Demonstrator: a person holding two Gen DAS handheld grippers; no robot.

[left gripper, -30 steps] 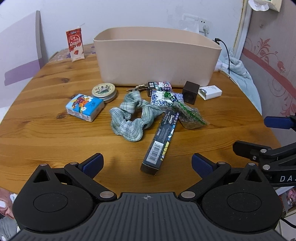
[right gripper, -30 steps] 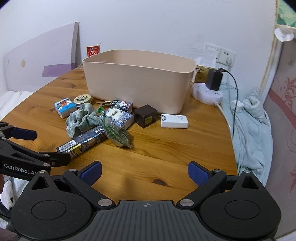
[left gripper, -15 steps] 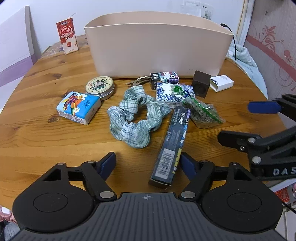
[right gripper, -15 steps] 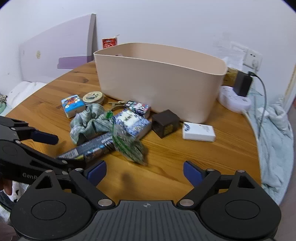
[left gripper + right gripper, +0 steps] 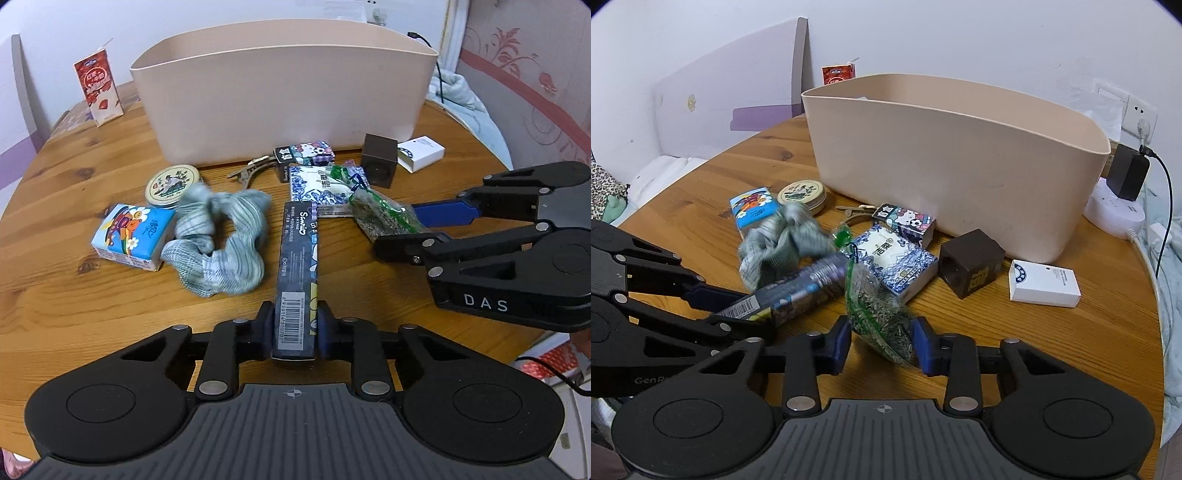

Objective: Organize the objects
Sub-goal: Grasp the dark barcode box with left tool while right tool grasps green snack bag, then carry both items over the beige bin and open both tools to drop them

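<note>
My left gripper [image 5: 294, 332] is shut on the near end of a long dark box [image 5: 299, 273] with a barcode; it also shows in the right wrist view [image 5: 790, 291]. My right gripper [image 5: 882, 341] is shut on a clear bag of seeds [image 5: 877, 314], also seen in the left wrist view [image 5: 384, 218]. A beige bin [image 5: 953, 173] stands behind the pile [image 5: 280, 88]. A green checked scrunchie [image 5: 221, 243] lies left of the long box.
On the wooden table [image 5: 74, 295]: a cartoon tissue pack [image 5: 133, 236], round tin [image 5: 171, 182], hair clip [image 5: 251, 168], Hello Kitty box [image 5: 304, 155], blue-white tissue pack [image 5: 897, 258], brown cube [image 5: 971, 262], white box [image 5: 1043, 282]. A milk carton [image 5: 98, 88] stands far left. A power strip [image 5: 1115, 210] is far right.
Both grippers moved forward into the pile and closed: the left onto the long dark box, the right onto the seed bag. The scrunchie is blurred and has shifted.
</note>
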